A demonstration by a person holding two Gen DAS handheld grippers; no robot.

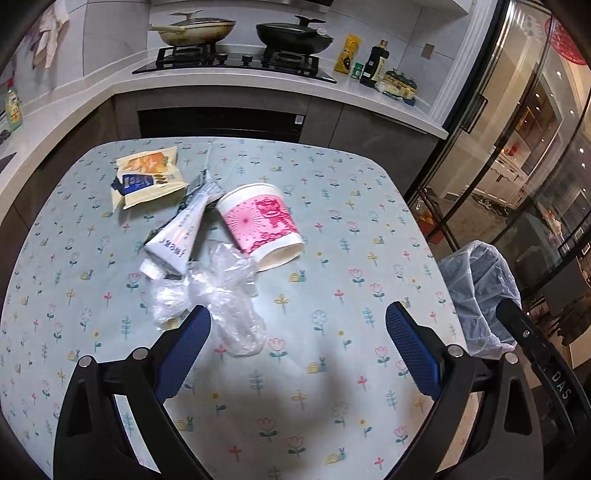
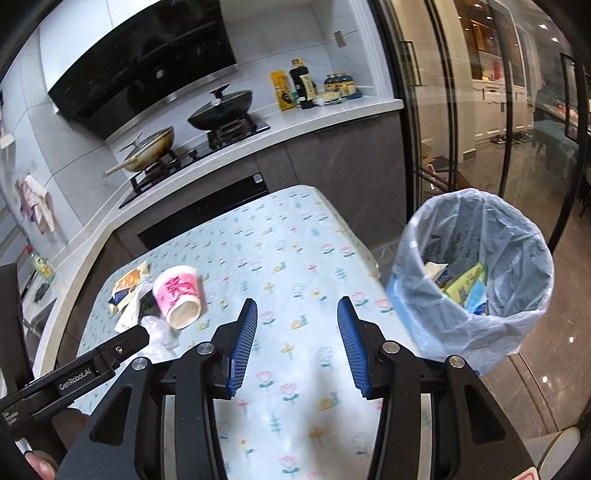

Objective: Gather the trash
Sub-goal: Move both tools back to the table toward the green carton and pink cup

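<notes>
A heap of trash lies on the floral tablecloth (image 1: 332,229): a pink and white paper cup (image 1: 260,223) on its side, a crumpled clear plastic bag (image 1: 221,299), a white tube (image 1: 177,236) and a yellow snack packet (image 1: 147,177). My left gripper (image 1: 297,314) is open and empty, its left finger right beside the plastic bag. My right gripper (image 2: 297,306) is open and empty above the table, between the cup (image 2: 179,295) and the bin (image 2: 476,273). The bin has a pale blue liner and holds some wrappers.
The bin (image 1: 476,291) stands off the table's right edge. A kitchen counter with a stove and two pans (image 1: 236,33) runs behind the table. Bottles (image 1: 373,62) stand at the counter's right end. Glass doors (image 2: 480,110) are to the right.
</notes>
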